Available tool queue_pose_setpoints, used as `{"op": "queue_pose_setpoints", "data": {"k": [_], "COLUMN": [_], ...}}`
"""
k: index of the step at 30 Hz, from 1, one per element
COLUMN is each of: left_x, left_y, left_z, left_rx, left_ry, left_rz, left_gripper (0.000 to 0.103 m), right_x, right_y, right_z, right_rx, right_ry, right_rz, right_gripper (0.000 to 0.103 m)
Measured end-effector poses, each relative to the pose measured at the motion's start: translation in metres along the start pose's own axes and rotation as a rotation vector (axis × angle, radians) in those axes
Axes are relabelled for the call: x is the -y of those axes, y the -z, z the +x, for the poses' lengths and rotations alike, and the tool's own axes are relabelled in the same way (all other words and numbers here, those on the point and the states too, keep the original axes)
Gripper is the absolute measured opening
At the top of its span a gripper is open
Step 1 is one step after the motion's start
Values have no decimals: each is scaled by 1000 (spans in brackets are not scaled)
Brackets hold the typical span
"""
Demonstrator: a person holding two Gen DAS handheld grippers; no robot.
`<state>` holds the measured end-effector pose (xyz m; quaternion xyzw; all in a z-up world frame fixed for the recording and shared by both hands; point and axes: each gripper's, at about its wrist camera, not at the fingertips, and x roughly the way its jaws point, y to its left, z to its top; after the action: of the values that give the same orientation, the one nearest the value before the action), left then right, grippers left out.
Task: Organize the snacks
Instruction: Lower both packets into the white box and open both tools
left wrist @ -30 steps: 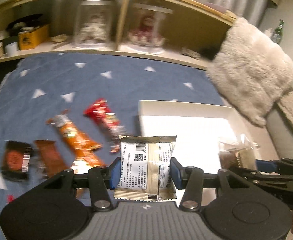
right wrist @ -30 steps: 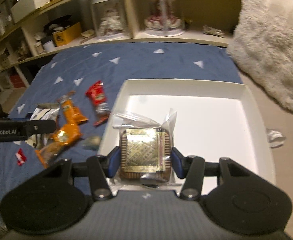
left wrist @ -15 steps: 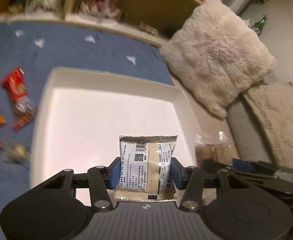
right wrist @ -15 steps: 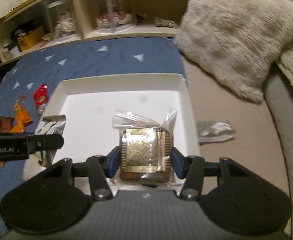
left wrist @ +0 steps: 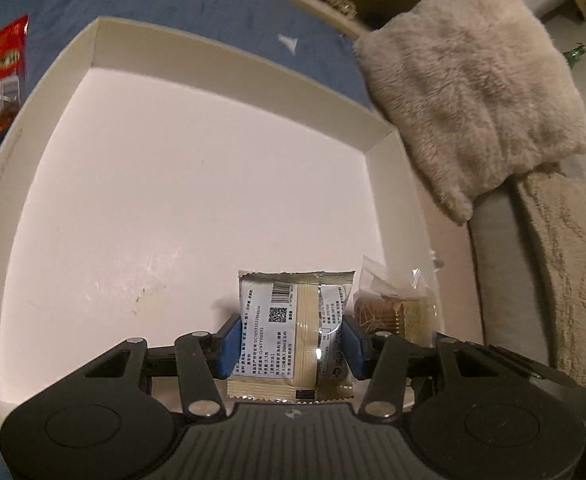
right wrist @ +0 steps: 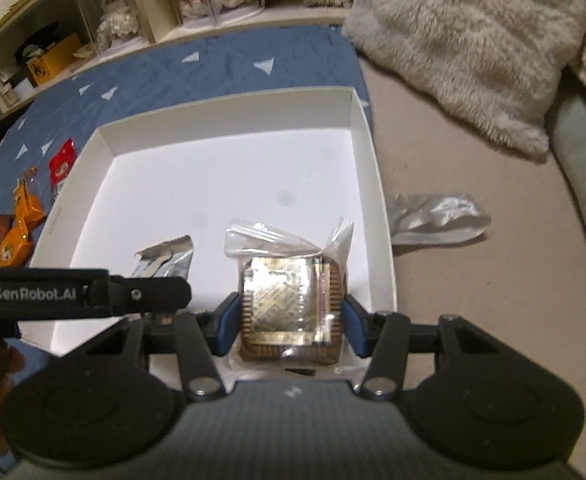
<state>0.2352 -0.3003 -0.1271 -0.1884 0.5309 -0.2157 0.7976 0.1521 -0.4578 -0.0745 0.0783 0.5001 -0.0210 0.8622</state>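
Observation:
My left gripper (left wrist: 291, 344) is shut on a silver and cream snack packet (left wrist: 293, 328) and holds it low over the near right part of a white box (left wrist: 229, 60). My right gripper (right wrist: 291, 320) is shut on a clear-wrapped square biscuit (right wrist: 291, 304), over the near right corner of the same box (right wrist: 377, 200). The biscuit also shows beside the packet in the left wrist view (left wrist: 397, 308). The left gripper's packet shows in the right wrist view (right wrist: 165, 256).
A red snack (left wrist: 3, 76) lies on the blue cloth left of the box. Orange snacks (right wrist: 19, 228) and a red one (right wrist: 62, 164) lie there too. A silver wrapper (right wrist: 433, 216) lies right of the box. A fluffy cushion (right wrist: 465, 40) sits at the far right, shelves behind.
Both grippers have moved right and forward, carrying their snacks from beside the loose pile to over the white box. The box floor now fills the left wrist view.

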Motion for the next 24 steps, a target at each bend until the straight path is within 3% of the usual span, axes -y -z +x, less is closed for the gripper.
{"op": "queue_pose_setpoints", "data": {"k": [3, 8, 10, 24], "left_x": [-4, -6, -6, -8], "left_y": [2, 2, 2, 3], "left_z": [7, 7, 3, -40], "left_rx": [-21, -45, -42, -35], "left_ry": [0, -6, -15, -68], "left_rz": [-19, -26, -21, 56], "left_gripper": [55, 71, 71, 74], "right_x": [2, 5, 7, -4], "right_y": [2, 1, 0, 11], "right_z": [8, 11, 8, -30], "right_rx": [-20, -31, -21, -2], "right_ry": [-4, 4, 7, 41], "right_rz": [-8, -4, -2, -1], "right_gripper": [59, 63, 68, 68]}}
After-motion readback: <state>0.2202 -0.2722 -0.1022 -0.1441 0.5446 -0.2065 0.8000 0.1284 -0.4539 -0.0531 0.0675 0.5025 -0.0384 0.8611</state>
